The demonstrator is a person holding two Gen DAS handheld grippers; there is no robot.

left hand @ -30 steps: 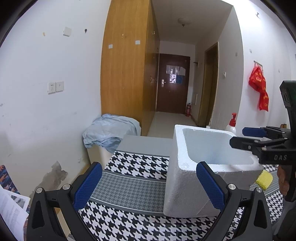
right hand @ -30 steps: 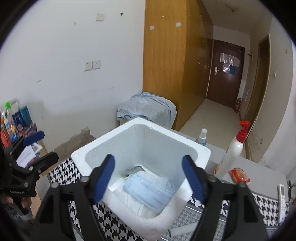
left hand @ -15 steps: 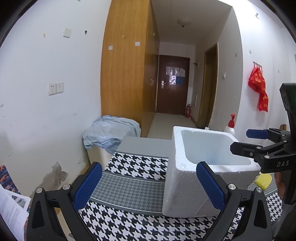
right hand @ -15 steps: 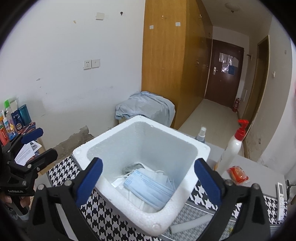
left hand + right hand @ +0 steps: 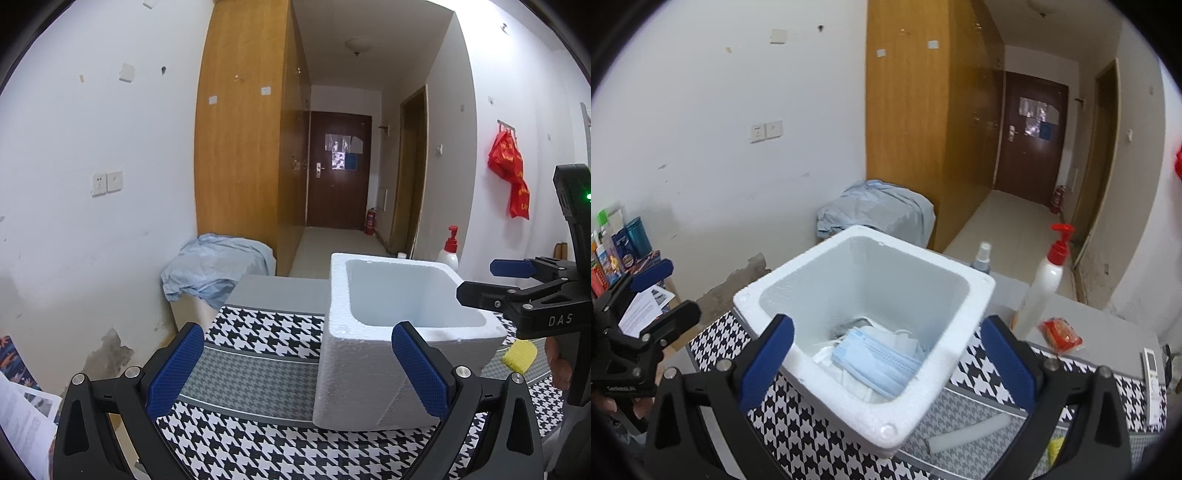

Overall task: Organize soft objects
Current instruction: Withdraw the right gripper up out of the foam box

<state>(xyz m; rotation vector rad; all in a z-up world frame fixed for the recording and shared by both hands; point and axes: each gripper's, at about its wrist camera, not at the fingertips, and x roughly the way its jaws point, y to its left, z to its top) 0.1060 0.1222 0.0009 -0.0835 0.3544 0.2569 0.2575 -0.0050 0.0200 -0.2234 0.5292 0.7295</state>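
A white foam box [image 5: 923,280] stands on the houndstooth cloth [image 5: 798,435]. Inside it lie a blue face mask [image 5: 879,365], white pieces and a grey item [image 5: 849,326]. My right gripper [image 5: 888,362] hovers over the box's near corner, open wide and empty. From the left wrist view the box [image 5: 369,369] is just ahead and to the right of my left gripper [image 5: 299,369], which is open with nothing between its fingers. A yellow sponge [image 5: 519,354] lies on the cloth to the right of the box, below the right gripper [image 5: 517,291].
A white foam strip [image 5: 967,434] lies on the cloth by the box. Behind it stand a pump bottle [image 5: 1041,291] and a spray bottle [image 5: 982,254], with a red packet [image 5: 1060,334] and a remote [image 5: 1152,384] at the right. Papers [image 5: 22,417] sit at the left.
The right gripper's jaws have spread much wider above the box. The mask stays inside the box. The left gripper has kept still.
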